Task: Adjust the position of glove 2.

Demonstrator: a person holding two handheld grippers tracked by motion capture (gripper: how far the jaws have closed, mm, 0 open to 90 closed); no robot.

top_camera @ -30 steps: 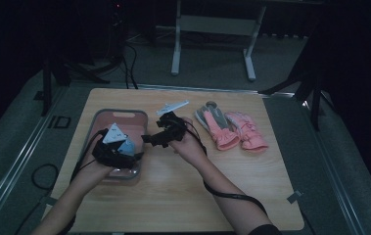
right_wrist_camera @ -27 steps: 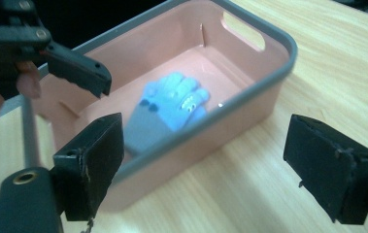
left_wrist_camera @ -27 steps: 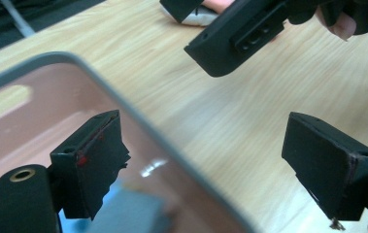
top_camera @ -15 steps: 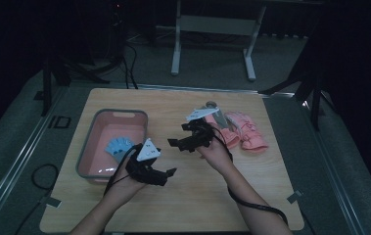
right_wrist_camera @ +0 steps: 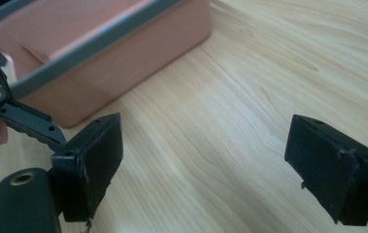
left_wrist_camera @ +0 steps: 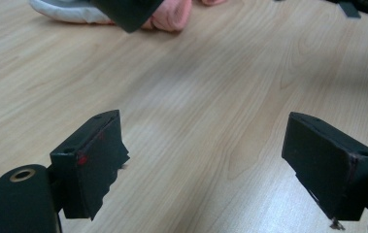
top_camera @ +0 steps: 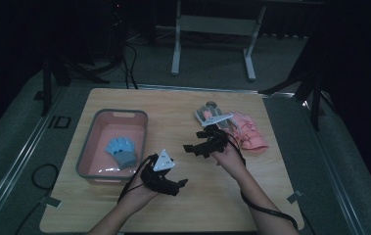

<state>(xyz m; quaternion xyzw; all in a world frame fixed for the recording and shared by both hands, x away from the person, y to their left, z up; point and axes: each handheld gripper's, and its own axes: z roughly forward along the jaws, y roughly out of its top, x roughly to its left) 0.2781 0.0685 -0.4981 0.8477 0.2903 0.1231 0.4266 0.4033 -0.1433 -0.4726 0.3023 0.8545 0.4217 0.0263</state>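
We are hovering both tongs wide, nothing held: left tongs (top_camera: 175, 184), right tongs (top_camera: 193, 147). Pink gloves (top_camera: 246, 132) are lying on the worktop (top_camera: 212, 205) far-right; likely soft, light, floppy, so pinching a cuff edge. Blue glove (top_camera: 122, 151) is sitting in the pink tub (top_camera: 119, 115).

Tongs (left_wrist_camera: 206, 165) spread wide over bare wooden table (left_wrist_camera: 210, 97), pink glove (left_wrist_camera: 172, 12) beyond

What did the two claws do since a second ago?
The left claw left the pink tub, leaving the blue glove inside, and came toward the person, open. The right claw stayed open mid-table. The pink gloves stayed put.
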